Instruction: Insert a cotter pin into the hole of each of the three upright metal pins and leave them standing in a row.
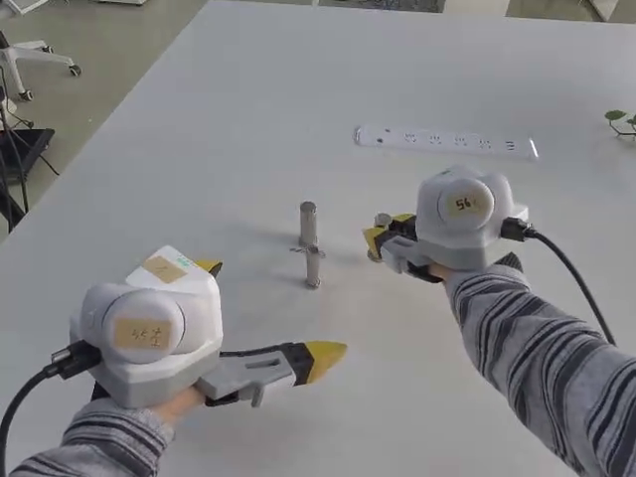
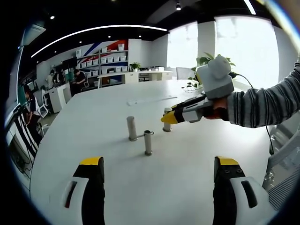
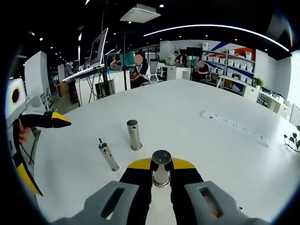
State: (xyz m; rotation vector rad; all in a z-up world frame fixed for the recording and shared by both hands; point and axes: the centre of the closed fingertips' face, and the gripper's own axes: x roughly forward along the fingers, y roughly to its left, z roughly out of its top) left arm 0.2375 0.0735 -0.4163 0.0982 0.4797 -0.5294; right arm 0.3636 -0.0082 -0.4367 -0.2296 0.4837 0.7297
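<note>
Jaws: right gripper (image 3: 161, 166) is clamping one metal pin (image 3: 161, 172) near the cottered pin (image 3: 108, 157); left gripper (image 2: 159, 163) is gaping, empty. We are judging it stiff, slick; hold mid-shaft.

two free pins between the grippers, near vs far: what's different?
The near pin carries a thin cotter pin crosswise near its top; the far pin is bare. The near pin also looks slimmer than the far pin. Both stand upright and free on the white table, apart from each other.
</note>
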